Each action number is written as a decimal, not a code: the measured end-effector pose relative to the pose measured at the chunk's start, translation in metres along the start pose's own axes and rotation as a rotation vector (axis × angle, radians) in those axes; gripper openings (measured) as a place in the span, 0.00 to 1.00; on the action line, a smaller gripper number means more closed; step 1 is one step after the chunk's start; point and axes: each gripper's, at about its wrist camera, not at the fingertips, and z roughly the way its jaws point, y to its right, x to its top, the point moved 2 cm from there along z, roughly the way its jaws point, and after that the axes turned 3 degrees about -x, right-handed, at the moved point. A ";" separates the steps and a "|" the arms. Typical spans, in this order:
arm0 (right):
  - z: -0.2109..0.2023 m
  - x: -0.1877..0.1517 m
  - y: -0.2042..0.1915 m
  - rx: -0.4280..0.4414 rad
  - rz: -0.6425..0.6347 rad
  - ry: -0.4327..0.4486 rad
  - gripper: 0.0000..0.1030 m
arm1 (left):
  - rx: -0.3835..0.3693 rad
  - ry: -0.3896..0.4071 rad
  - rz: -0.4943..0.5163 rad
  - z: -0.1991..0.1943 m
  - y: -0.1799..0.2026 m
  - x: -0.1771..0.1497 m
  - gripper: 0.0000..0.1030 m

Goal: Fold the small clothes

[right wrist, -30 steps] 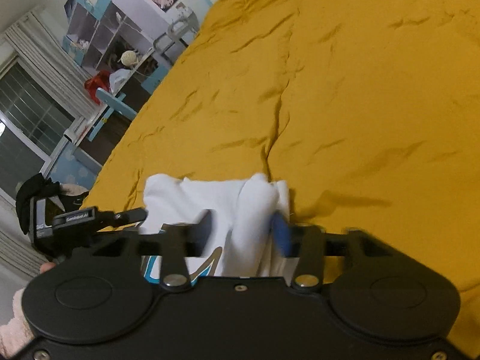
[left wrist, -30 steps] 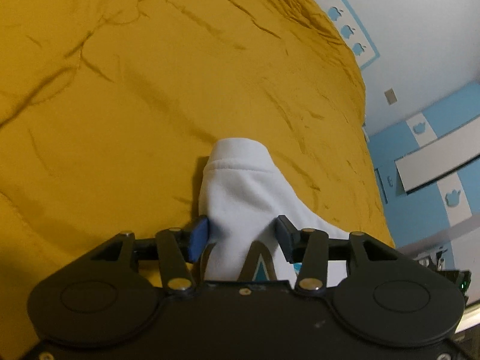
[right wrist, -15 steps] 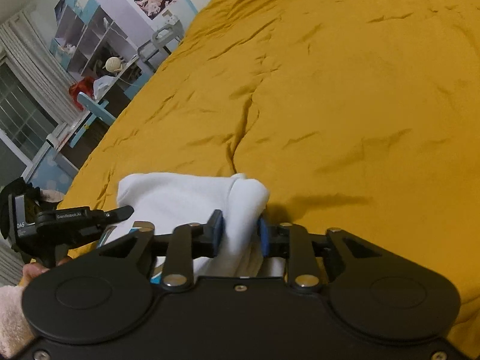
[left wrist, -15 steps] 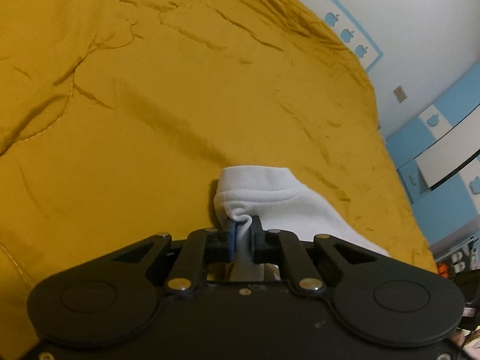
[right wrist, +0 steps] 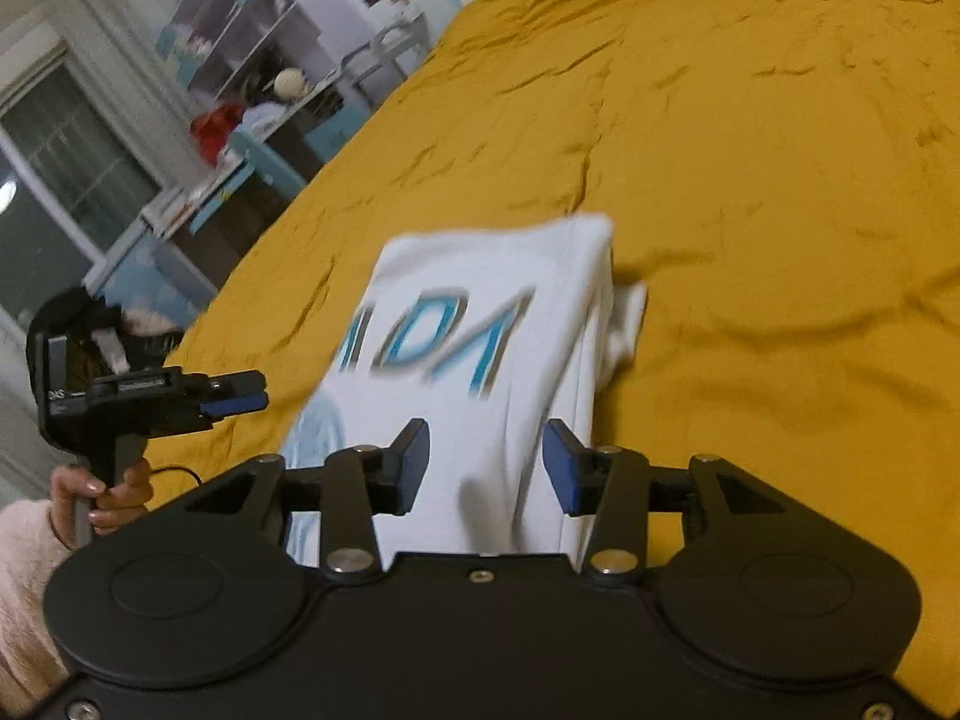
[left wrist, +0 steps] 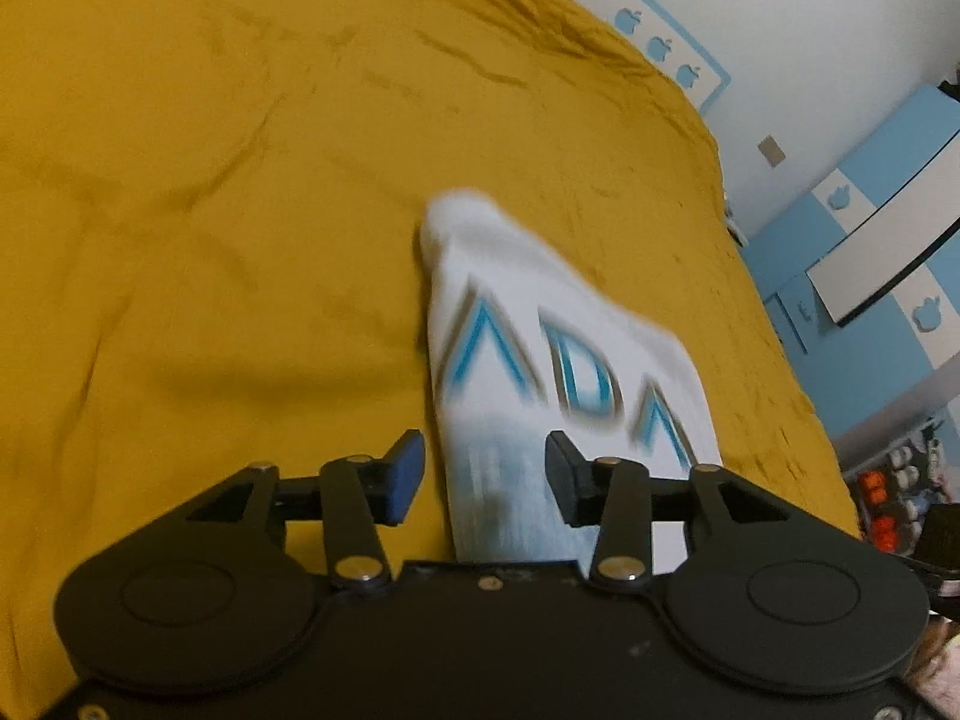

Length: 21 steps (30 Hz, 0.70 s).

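Release! Both grippers, left gripper (left wrist: 485, 476) and right gripper (right wrist: 486, 465), have just been opening, jaws now parted off the cloth they pinched a moment ago. White garment (right wrist: 480, 360) lies folded mid-frame on the yellow bedspread (right wrist: 750, 150), lettering up; this fold looks done.

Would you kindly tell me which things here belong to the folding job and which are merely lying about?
Part of the job:
- white garment with blue lettering, folded on the yellow bedspread
- left tongs, open
- right tongs, open

Just lying about:
- shelf unit
- red item on the desk
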 end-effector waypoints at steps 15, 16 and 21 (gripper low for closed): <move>0.005 -0.042 -0.002 -0.075 0.047 -0.033 0.28 | -0.070 -0.131 -0.158 0.001 -0.003 -0.077 0.42; 0.006 -0.043 -0.002 -0.082 0.047 -0.036 0.22 | -0.081 -0.138 -0.173 0.003 -0.004 -0.077 0.35; -0.001 -0.046 -0.002 -0.080 0.085 -0.016 0.08 | -0.098 -0.129 -0.185 -0.002 0.004 -0.072 0.09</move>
